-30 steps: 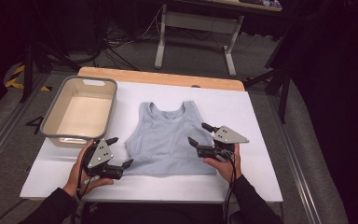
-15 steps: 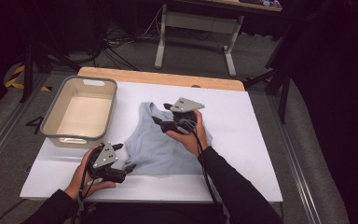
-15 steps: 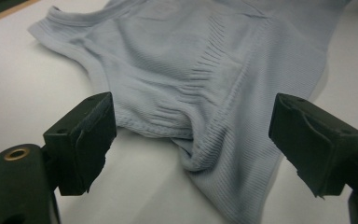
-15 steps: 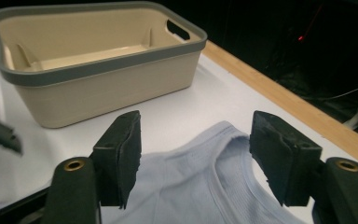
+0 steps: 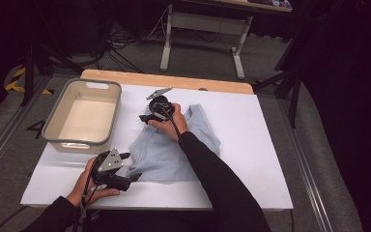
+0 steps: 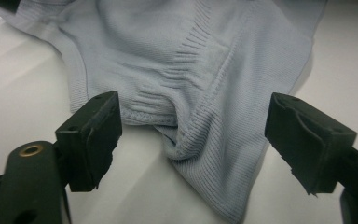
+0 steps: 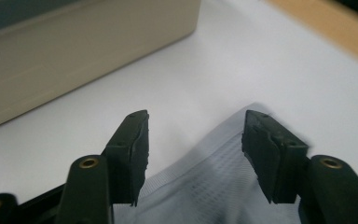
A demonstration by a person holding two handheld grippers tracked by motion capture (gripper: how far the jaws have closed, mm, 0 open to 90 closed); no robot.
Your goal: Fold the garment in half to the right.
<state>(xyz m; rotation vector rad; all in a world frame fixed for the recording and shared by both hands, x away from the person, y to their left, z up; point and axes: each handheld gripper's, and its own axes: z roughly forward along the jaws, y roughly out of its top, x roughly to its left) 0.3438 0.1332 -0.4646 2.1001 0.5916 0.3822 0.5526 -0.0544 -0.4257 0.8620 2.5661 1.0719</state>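
A light blue ribbed tank top (image 5: 174, 150) lies on the white table cover. My left gripper (image 5: 131, 166) sits at its near left corner. In the left gripper view the bunched hem corner (image 6: 191, 135) lies between the jaws of my left gripper (image 6: 193, 105); they have just been closing but stand wide, with the pads off the cloth. My right gripper (image 5: 145, 116) reaches across to the far left shoulder strap. There the strap end (image 7: 223, 182) lies between and below the jaws of my right gripper (image 7: 193, 119), which have also been closing without touching it.
A beige plastic bin (image 5: 53, 130) stands on the left of the table, close to the right gripper, and its wall (image 7: 74, 51) shows beyond the jaws. The table's wooden far edge (image 5: 212, 83) lies behind. White cover (image 5: 251, 125) stretches right of the top.
The right hand has swung from the top's right side across to its far left strap, near the bin. The left hand has stayed at the near left corner.
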